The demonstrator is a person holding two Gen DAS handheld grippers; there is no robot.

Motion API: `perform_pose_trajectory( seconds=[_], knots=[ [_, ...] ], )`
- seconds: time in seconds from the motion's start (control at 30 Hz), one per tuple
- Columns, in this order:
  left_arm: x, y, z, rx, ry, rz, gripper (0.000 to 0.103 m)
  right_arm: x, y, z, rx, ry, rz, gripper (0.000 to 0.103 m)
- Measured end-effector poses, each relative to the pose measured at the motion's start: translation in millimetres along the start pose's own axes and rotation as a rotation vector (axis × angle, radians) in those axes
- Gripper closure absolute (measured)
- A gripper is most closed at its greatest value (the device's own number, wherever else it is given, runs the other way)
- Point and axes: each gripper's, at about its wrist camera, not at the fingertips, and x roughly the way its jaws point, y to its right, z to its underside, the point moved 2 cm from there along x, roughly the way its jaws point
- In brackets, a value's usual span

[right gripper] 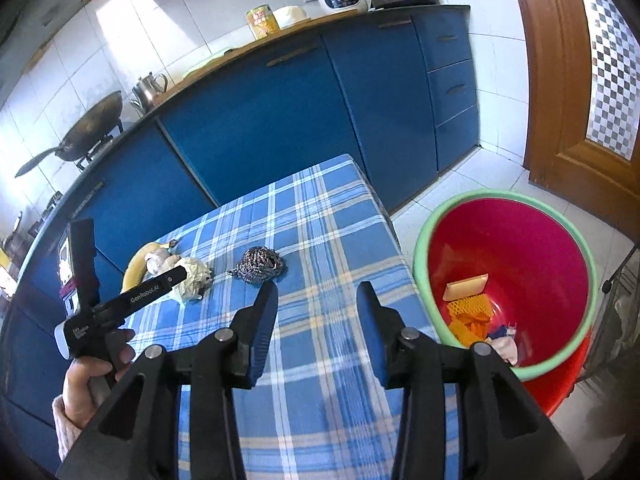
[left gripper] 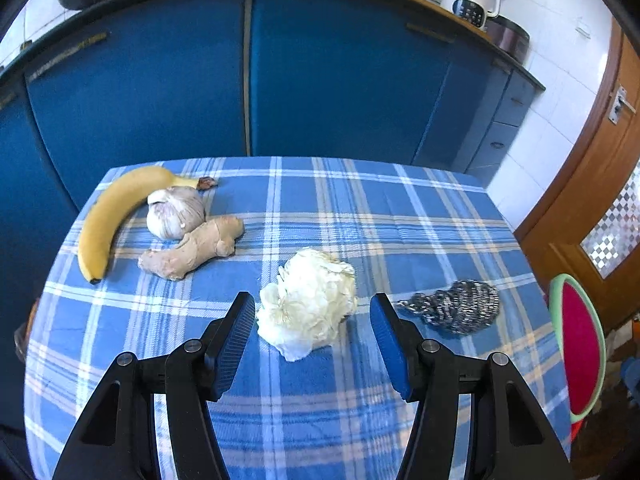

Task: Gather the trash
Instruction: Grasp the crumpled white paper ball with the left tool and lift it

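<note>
- The left gripper is held open around the crumpled tissue, seemingly untouched.
- The right gripper is held open, empty, between the tissue and the red bin.

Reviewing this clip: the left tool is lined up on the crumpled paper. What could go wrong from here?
1. The crumpled paper sits ahead of the left tool, jaws open and not touching; closing too early may only nudge it.
2. The steel scourer lies just beside the paper and might get knocked by the outer finger.
3. The red bin stands on the floor off the table edge, so a loose grip could drop the paper short.
</note>
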Motion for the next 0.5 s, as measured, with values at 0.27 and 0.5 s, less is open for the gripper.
perform_pose_trajectory(
  seconds=[0.27, 0.5],
  knots=[
    [28.1, -13.7, 8.2, -0.078, -0.023, 0.04, 0.044, 41.7, -21.2, -6.7, -0.036, -0.045, -0.001, 0.059],
    [27.4, -14.5, 10.9, -0.072, -0.009, 0.054, 0.061, 76.6, -39.3, -7.1, -0.068, -0.082, -0.013, 0.056]
  ],
)
